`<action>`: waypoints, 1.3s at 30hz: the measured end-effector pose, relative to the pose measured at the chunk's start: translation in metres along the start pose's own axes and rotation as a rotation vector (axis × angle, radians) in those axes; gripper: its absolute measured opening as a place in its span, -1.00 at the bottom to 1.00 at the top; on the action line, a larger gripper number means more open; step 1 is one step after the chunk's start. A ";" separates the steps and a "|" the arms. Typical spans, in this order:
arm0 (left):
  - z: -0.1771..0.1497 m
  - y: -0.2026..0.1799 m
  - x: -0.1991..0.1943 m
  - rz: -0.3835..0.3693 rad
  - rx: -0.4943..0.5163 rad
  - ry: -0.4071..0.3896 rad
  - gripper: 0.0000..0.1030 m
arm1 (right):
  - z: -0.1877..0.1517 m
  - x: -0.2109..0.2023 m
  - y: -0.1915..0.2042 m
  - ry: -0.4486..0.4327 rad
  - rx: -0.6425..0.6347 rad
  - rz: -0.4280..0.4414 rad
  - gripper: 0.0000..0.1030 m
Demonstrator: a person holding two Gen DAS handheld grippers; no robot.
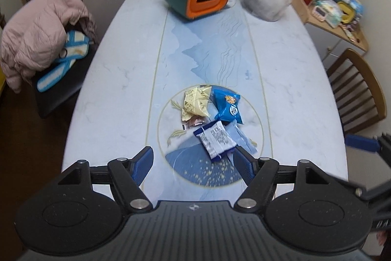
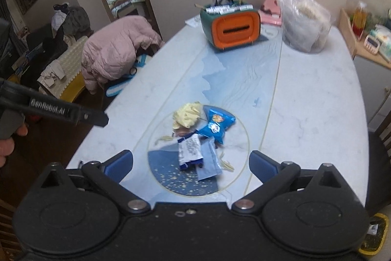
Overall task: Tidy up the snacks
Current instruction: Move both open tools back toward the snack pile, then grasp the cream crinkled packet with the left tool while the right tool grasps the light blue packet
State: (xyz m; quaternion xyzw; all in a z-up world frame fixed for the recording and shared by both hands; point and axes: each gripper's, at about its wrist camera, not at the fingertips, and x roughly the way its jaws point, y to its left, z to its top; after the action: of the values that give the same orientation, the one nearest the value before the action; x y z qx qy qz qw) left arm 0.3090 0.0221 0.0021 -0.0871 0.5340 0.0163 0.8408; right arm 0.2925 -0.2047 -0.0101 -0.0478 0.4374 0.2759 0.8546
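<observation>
A: Snacks (image 1: 210, 119) lie in a small heap inside the round drawing on the table (image 1: 117, 80), in the middle between its long edges and closer to the near end. In the left wrist view, what do the fingers do?

B: The left gripper (image 1: 193, 163) stands partly open, and its blue fingers (image 1: 143, 164) hold nothing. The white and blue packet (image 1: 216, 138) is just in front of the right finger; if they touch, I cannot tell. The right gripper shows only as one blue pad (image 1: 361, 142) at the right edge of the picture.

A: How do the packets look there?

B: A yellow packet (image 1: 196, 102) and a blue packet (image 1: 228, 107) lie side by side at the far part, a small reddish one (image 1: 193, 123) under the yellow, the white and blue one nearest. All are a bit crumpled.

A: And the right wrist view?

B: The right gripper (image 2: 191, 164) is open very wide and empty, with a finger (image 2: 119, 163) on each side of the heap, above the table. The white and blue packet (image 2: 190, 151) lies on a pale blue one (image 2: 210, 160). At the far end stands a green and orange box (image 2: 231, 29), beside it a clear plastic bag (image 2: 304, 23).
</observation>
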 end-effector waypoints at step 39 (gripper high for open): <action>0.073 0.025 0.241 -0.069 -0.297 0.247 0.39 | -0.016 0.214 -0.037 0.310 -0.264 0.112 0.02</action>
State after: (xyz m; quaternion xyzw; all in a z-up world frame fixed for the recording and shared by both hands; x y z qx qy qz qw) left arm 0.4748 0.0425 -0.1884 -0.2296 0.6215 0.0553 0.7469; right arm 0.3992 -0.1490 -0.1918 -0.1770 0.5254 0.3672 0.7468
